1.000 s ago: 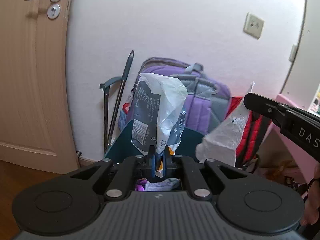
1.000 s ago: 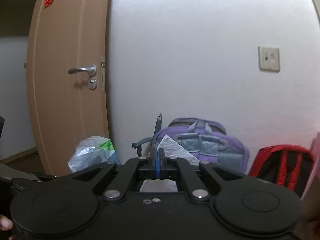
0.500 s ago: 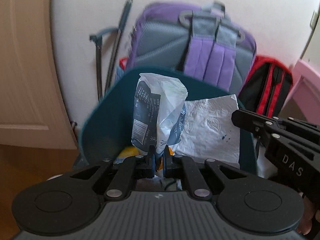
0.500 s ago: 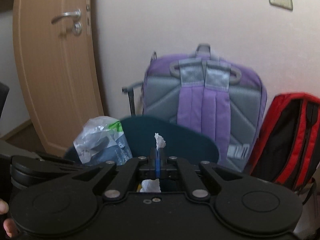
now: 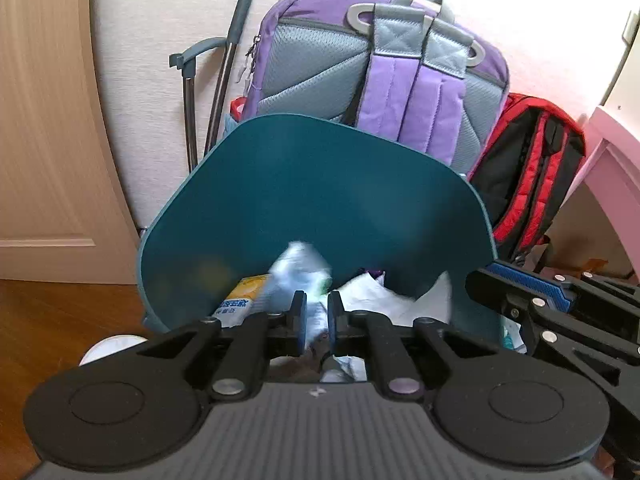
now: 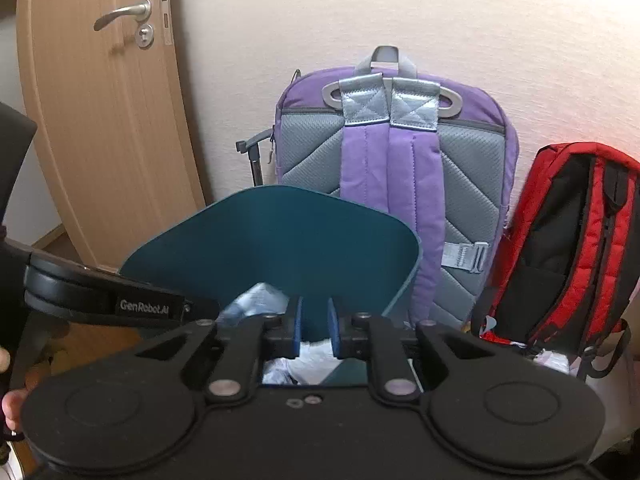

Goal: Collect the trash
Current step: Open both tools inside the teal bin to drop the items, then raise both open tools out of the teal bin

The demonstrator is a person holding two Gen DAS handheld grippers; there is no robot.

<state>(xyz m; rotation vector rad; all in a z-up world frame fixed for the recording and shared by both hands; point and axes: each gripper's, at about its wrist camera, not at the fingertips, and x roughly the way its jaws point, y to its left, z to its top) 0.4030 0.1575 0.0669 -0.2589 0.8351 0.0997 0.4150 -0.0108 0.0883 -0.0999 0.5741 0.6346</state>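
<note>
Both grippers sit over the mouth of the teal bin [image 5: 320, 200], which stands on the wood floor [image 5: 48, 312] against the white wall [image 6: 320, 8]. Its raised back wall curves up behind the trash; the purple backpack [image 5: 400, 92] stands directly behind that edge, the red backpack [image 6: 568, 248] to its right, a folded grey metal frame [image 5: 216, 80] leans on the wall to its left, and the door [image 6: 100, 128] lies further left. Open room is mainly floor on the door side; a pink furniture edge [image 5: 608, 152] closes the right. Left gripper [image 5: 317, 318]: jaws opening, a narrow gap between the blue pads, the blurred pale plastic wrapper [image 5: 300, 272] just ahead and partly between them, not pressed. Right gripper [image 6: 314, 326]: jaws opening, pads apart, nothing clamped; the white tissue [image 6: 316, 354] lies below the gap inside the bin. In the left view the right gripper's fingers [image 5: 520, 292] enter beside the bin's right edge. More trash, including a yellow packet [image 5: 244, 288], lies in the bin. Versus half a second ago: the wrapper no longer stands upright clamped in the left jaws, and the tissue has left the right jaws; both are now down among the bin's contents. A second ago both grippers were higher, with less of the bin in view.
</note>
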